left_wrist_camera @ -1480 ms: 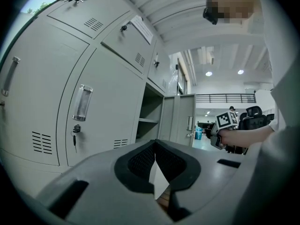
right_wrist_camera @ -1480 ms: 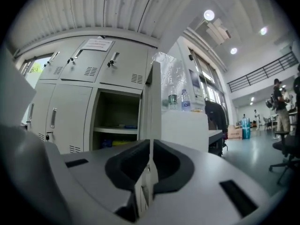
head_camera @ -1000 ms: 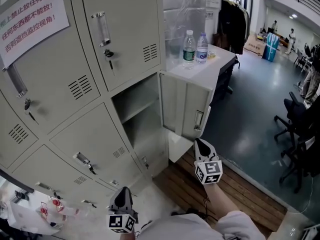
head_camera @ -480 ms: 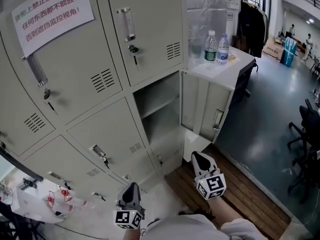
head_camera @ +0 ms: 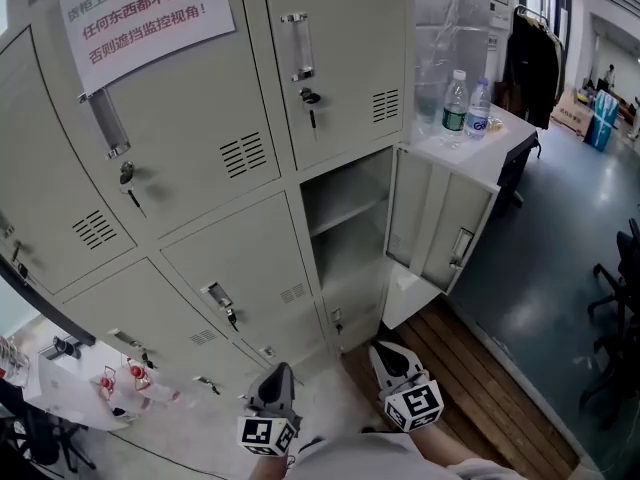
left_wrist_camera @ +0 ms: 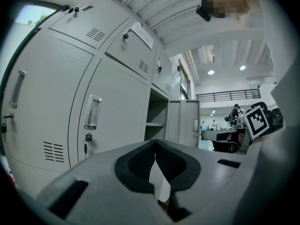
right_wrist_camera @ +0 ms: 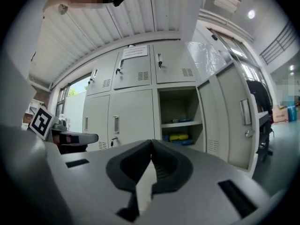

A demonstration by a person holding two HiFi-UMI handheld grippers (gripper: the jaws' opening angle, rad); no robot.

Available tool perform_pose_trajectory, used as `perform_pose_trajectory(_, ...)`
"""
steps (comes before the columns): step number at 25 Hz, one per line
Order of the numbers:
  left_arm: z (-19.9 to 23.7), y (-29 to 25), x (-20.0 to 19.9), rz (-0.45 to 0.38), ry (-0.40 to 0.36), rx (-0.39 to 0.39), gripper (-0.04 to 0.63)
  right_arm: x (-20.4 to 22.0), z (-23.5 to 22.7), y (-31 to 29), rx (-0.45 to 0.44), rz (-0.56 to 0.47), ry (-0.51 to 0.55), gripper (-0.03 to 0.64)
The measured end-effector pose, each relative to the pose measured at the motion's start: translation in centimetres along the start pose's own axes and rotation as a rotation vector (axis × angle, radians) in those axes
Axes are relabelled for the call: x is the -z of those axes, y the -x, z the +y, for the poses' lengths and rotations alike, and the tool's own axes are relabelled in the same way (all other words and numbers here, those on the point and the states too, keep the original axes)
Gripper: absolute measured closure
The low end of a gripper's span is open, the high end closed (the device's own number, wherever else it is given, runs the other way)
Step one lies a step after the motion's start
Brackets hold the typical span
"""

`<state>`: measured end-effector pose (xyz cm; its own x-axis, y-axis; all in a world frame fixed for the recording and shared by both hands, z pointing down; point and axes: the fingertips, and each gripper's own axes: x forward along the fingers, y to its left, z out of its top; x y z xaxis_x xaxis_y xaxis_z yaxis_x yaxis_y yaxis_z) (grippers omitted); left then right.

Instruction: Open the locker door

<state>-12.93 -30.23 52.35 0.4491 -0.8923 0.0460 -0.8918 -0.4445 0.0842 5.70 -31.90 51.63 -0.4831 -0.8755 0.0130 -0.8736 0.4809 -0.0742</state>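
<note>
The grey locker bank fills the head view. One lower-row door (head_camera: 445, 233) stands swung wide to the right, baring its compartment (head_camera: 345, 218) with a shelf. My left gripper (head_camera: 277, 383) and right gripper (head_camera: 393, 363) hang low in front of the lockers, well short of the door, both shut and empty. In the left gripper view the left gripper (left_wrist_camera: 154, 142) points at the closed doors, with the open compartment (left_wrist_camera: 157, 125) beyond. In the right gripper view the right gripper (right_wrist_camera: 151, 142) faces the compartment (right_wrist_camera: 180, 116), which holds yellow and blue items (right_wrist_camera: 178, 136); the door (right_wrist_camera: 236, 116) stands to its right.
Two water bottles (head_camera: 455, 103) stand on a white desk (head_camera: 490, 158) behind the open door. A paper sign (head_camera: 150, 13) hangs on an upper locker. A wooden floor strip (head_camera: 480, 388) runs on the right, office chairs (head_camera: 620, 298) beyond. A white bag (head_camera: 110, 388) lies lower left.
Both grippers have drawn back from the open door and sit lower and closer together in the head view. The door has stayed open.
</note>
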Motion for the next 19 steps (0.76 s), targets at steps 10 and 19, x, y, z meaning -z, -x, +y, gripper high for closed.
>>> perform_pose_trajectory(10, 0.54, -0.25, -0.34, -0.006, -0.009, 0.002, 0.586, 0.25, 0.07, -0.36, 0.002, 0.01, 0.011, 0.603)
perform_pose_trajectory(19, 0.42, -0.44, -0.39, -0.007, -0.017, 0.003, 0.586, 0.38, -0.29, -0.57, 0.005, 0.006, 0.0, 0.603)
